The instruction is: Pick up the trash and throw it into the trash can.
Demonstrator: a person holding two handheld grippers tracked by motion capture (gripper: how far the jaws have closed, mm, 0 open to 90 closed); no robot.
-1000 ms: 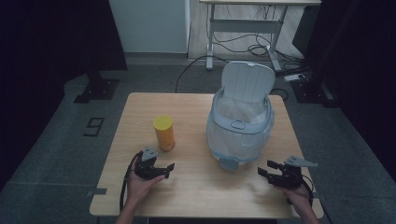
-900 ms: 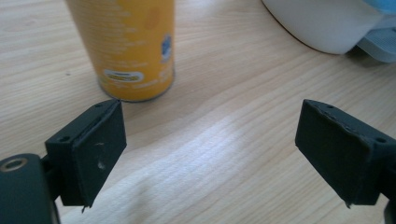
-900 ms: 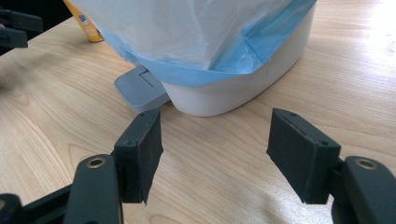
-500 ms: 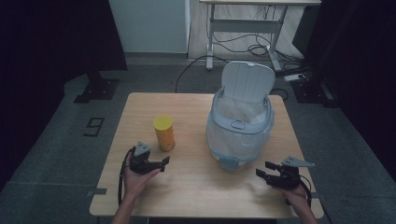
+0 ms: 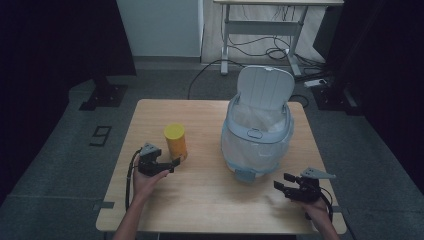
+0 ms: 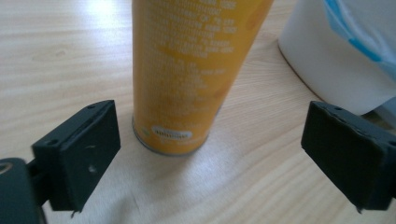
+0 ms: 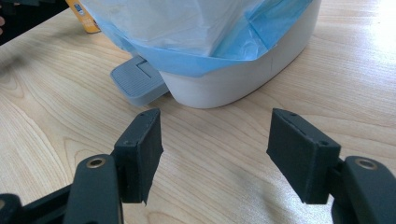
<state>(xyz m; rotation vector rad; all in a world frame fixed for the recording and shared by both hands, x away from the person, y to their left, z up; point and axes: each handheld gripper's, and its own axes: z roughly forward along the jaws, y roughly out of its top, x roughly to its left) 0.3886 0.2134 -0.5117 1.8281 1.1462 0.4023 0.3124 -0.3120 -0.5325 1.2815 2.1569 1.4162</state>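
Observation:
A yellow can (image 5: 175, 141) stands upright on the wooden table (image 5: 200, 195), left of a white pedal bin (image 5: 257, 137) lined with a bag, its lid (image 5: 265, 87) raised. My left gripper (image 5: 174, 162) lies just in front of the can. In the left gripper view its jaws (image 6: 219, 158) stand wide and have just been opening; the can (image 6: 187, 70) rises just beyond them, touching neither pad. My right gripper (image 5: 280, 186) rests open at the front right, and in its own view (image 7: 215, 158) it faces the bin's grey pedal (image 7: 137, 79) with nothing between the fingers.
The bin's white base (image 6: 327, 65) is close to the right of the can. A cable (image 5: 129, 180) trails from the left gripper along the forearm. Bare tabletop lies between the two hands; a desk frame (image 5: 260, 35) stands on the floor beyond.
The left hand has slid away from the person toward the yellow can, and its jaws stand wider. The right hand, the can and the bin have stayed put.

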